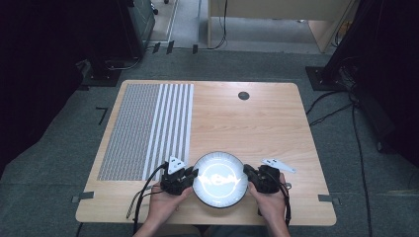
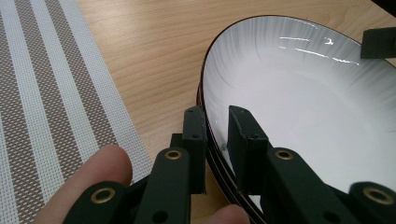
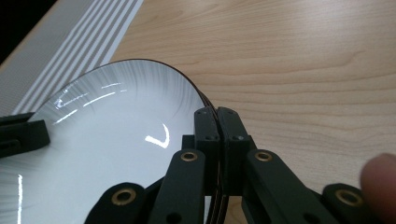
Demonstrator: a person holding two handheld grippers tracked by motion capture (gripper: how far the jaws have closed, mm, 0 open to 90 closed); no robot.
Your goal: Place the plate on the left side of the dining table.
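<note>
Both my grippers are clamped on the plate (image 1: 220, 180) at lower centre: left gripper (image 2: 217, 135) and right gripper (image 3: 217, 128) pinch opposite rims; lifting remains, I judge.

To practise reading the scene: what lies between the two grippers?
The white plate, clamped at opposite rims by the left gripper and right gripper, in the high view.

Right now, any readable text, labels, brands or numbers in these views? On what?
None readable.
Plate: plain white with a dark rim, no print; the bright marks on it in the high view are glare.
Striped placemat: woven pattern, no lettering.
Left hand-held gripper and right hand-held gripper: black jaws with brass rivets, no markings.
Table: bare wood with a dark round cap, unmarked.
</note>
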